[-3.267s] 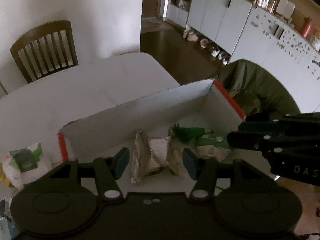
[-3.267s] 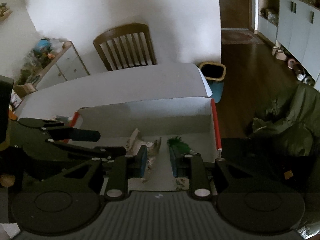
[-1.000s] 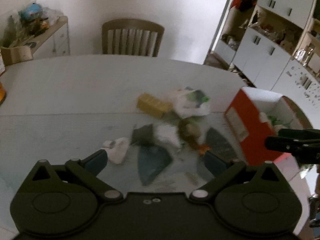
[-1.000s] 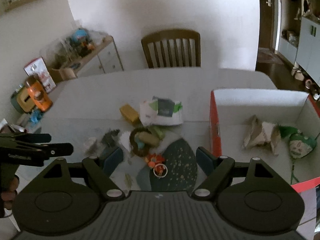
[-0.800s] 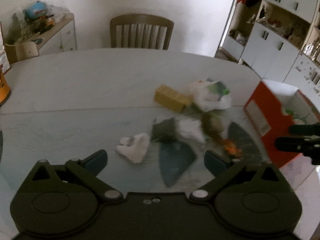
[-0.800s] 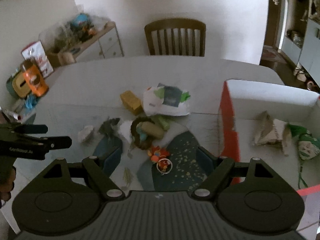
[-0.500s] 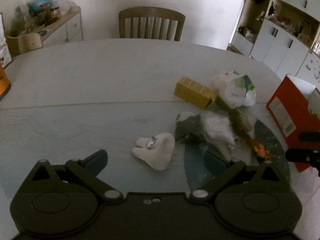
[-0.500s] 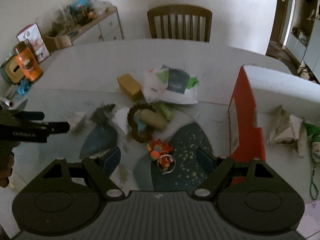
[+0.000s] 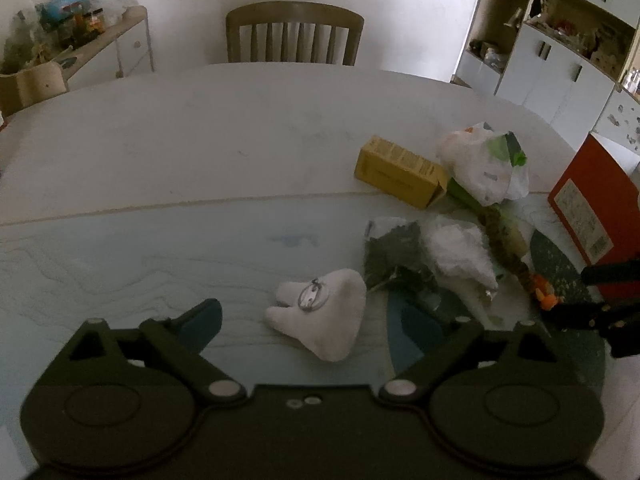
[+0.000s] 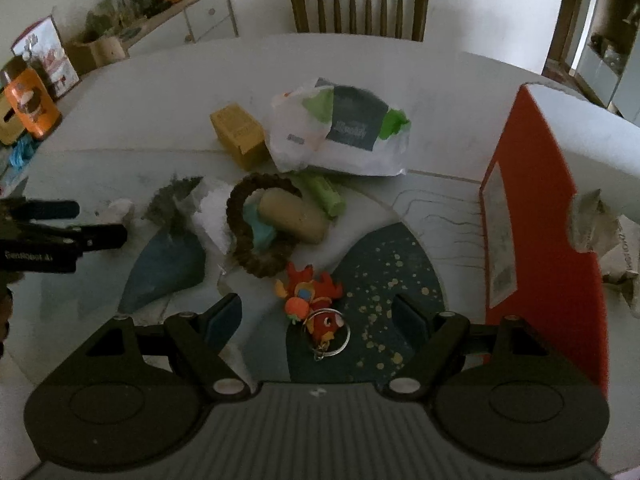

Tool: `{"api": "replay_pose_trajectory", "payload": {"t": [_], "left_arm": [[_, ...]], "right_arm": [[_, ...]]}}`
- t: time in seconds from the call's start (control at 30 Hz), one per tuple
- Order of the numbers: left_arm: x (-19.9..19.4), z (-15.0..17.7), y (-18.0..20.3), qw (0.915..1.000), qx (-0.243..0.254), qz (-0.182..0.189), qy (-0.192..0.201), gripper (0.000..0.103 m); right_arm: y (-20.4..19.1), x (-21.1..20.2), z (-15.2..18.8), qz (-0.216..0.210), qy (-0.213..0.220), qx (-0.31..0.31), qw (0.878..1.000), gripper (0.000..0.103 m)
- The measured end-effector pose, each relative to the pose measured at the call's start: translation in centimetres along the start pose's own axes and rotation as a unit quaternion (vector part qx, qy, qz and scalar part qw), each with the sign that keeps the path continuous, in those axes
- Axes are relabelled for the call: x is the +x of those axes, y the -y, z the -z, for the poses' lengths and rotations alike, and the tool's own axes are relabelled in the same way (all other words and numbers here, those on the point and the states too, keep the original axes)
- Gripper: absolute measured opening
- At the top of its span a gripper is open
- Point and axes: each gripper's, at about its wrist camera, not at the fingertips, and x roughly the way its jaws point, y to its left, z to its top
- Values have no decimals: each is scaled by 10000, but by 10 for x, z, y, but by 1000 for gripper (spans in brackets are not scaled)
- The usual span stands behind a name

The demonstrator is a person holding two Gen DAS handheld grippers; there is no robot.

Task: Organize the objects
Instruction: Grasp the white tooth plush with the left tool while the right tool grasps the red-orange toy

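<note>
Below the left gripper (image 9: 308, 322), a white tooth-shaped plush (image 9: 322, 314) with a metal key ring is seen lying on the pale worktop (image 9: 200, 152). It lies between the two blue-padded fingers, whose jaws are closing from a wide spread; the pads are not pressed on it. Just to the right of the plush, a dark grey leaf-like piece (image 9: 394, 256) and a crumpled white wad (image 9: 460, 252) are seen side by side. A yellow carton (image 9: 400, 170) lies farther back, touching a white plastic bag with green print (image 9: 486, 166).

From the right wrist, the right gripper (image 10: 316, 318) is shown with its jaws held wide and nothing gripped. A small red and orange fish toy on a key ring (image 10: 314, 300) lies between its fingers, apart from both pads. Just beyond the toy, a brown woven ring (image 10: 260, 226) is seen with a tan cylinder (image 10: 292, 216) resting across it and a green roll (image 10: 324, 194) beside it. An open red and white box (image 10: 536, 216) stands at the right edge of the worktop, with crumpled paper (image 10: 600, 224) inside, possibly packaging. A wooden chair (image 10: 360, 4) stands at the far side. The left gripper is visible at the left edge of this view.
</note>
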Motion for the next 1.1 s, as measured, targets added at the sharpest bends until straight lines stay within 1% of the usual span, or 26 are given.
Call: {"api": "replay_pose_trajectory", "payload": {"t": [0.03, 0.2, 0.27, 0.33, 0.43, 0.53, 0.6, 0.67, 0.77, 0.8, 0.87, 0.93, 1.07, 1.1], "left_arm": [[1, 0, -1, 10000, -7, 15, -9, 93], [7, 1, -3, 10000, -22, 50, -62, 83], [9, 1, -5, 9999, -85, 71, -95, 80], [10, 1, -5, 9999, -103, 80, -68, 79], [10, 0, -5, 9999, -110, 83, -71, 77], [10, -1, -4, 9999, -97, 121, -72, 71], [9, -1, -4, 9998, -90, 133, -72, 64], [9, 0, -4, 9999, -74, 127, -70, 61], [9, 0, -3, 9999, -30, 83, -66, 57], [8, 0, -3, 9999, -27, 80, -63, 56], [8, 0, -3, 9999, -31, 77, -62, 55], [8, 1, -3, 9999, -27, 68, -71, 54], [5, 1, -2, 10000, -37, 22, -79, 52], [4, 2, -2, 9999, -43, 17, -93, 52]], "right_arm": [[-1, 2, 0, 13, -22, -44, 10000, 82], [-3, 10, -1, 10, -73, -109, 9999, 75], [-4, 12, -1, -9, -98, -106, 9999, 70], [-5, 13, -2, 17, -102, -120, 9999, 69], [-6, 15, -3, -12, -129, -114, 9999, 64], [-6, 18, -4, -21, -171, -91, 9998, 58], [-6, 20, -4, -11, -200, -46, 9998, 53], [-5, 20, -4, -3, -189, -23, 9998, 52], [-4, 20, -4, -1, -194, 36, 9998, 42], [-4, 20, -5, -11, -195, 50, 9998, 39], [-4, 19, -4, -4, -183, 54, 9998, 38], [-5, 18, -3, 41, -178, 44, 9998, 34], [-5, 16, 1, 39, -148, 58, 9999, 33], [-4, 15, 1, 24, -134, 56, 9999, 31]]}}
